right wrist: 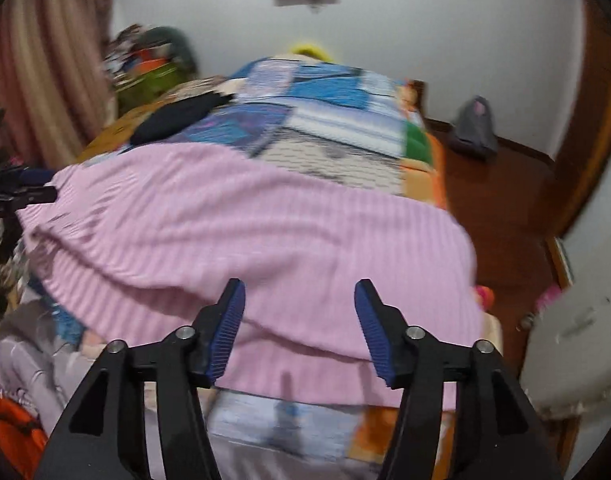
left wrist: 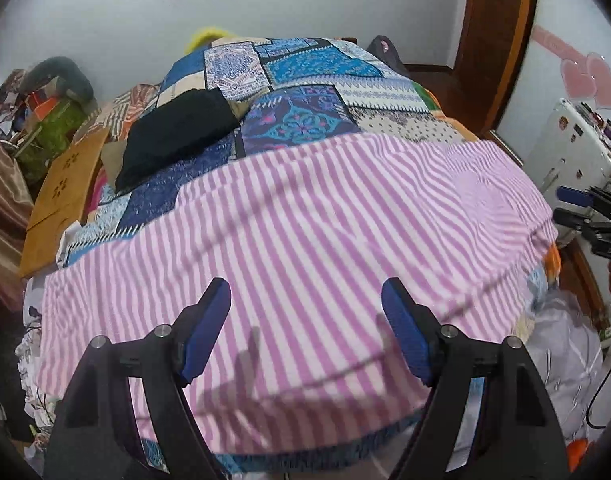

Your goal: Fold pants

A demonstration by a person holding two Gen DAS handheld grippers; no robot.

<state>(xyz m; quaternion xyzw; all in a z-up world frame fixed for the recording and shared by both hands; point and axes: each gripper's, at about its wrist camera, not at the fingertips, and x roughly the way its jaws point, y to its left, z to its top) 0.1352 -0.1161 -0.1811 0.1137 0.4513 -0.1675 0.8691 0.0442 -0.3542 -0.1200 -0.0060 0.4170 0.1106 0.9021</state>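
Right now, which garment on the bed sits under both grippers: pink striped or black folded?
The pink-and-white striped pants, spread across the near edge; the black folded garment lies farther back, left.

The left gripper [left wrist: 305, 332] had black angular plastic arms with triangular cut-outs, round silver screw heads at the joints, and blue ribbed pads [left wrist: 207, 332] lining its fingers. The right gripper [right wrist: 299, 330] matched: black arms, silver screws, blue ridged pads [right wrist: 375, 332]. Its fingers showed again beside the left gripper [left wrist: 581, 210].
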